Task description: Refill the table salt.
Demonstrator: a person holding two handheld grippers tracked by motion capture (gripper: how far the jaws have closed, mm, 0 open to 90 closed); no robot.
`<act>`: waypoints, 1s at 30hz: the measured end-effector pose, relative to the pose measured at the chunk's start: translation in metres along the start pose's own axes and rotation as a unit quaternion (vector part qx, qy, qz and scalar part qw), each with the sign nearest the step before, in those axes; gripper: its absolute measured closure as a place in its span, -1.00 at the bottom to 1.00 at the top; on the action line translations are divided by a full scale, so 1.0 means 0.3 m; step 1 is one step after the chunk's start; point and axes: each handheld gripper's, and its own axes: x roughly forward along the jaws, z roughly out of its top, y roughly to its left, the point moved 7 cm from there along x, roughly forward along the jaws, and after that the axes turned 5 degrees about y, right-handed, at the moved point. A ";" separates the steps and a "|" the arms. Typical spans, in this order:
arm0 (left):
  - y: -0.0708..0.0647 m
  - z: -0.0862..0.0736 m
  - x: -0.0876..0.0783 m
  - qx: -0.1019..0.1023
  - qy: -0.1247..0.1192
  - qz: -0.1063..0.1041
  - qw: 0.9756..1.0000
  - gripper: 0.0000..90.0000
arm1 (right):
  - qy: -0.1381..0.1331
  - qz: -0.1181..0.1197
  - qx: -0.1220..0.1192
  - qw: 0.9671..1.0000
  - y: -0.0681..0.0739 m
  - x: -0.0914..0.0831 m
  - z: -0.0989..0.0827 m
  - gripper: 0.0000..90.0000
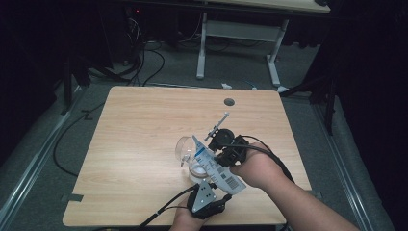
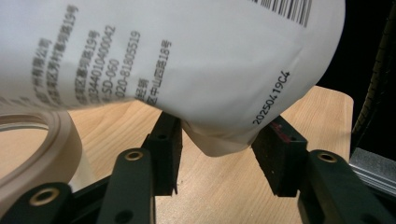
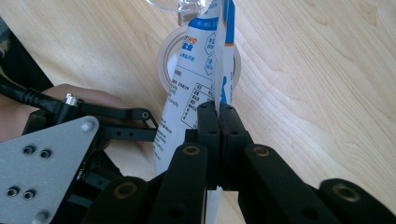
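The right gripper [image 3: 218, 122] pinches a pouch [image 3: 196, 84] by its edge, fingers pressed together on it. The pouch hangs tilted over a tape roll [image 3: 164, 56] and a glass [image 1: 185, 147] at the surface's [image 1: 144, 144] five o'clock. The left gripper [image 2: 217, 140] has its fingers spread either side of the pouch's bottom corner.

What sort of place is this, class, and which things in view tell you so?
Probably a lab or recording workspace, not a home: a bare wooden table on grey flooring, loose cables trailing behind it, a white desk frame beyond, and dark surroundings.

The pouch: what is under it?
Under the pouch lies a tape roll on the table, beside a clear cup. The pouch covers the roll's middle.
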 end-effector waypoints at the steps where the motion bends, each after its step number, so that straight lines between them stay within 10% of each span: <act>1: 0.000 -0.002 0.002 -0.001 0.002 0.000 1.000 0.14 | -0.002 0.001 0.000 1.000 0.000 0.000 0.000 1.00; 30: 0.050 -0.062 -0.072 -0.005 0.006 0.002 1.000 0.15 | -0.005 -0.003 -0.005 1.000 -0.003 -0.007 -0.001 0.99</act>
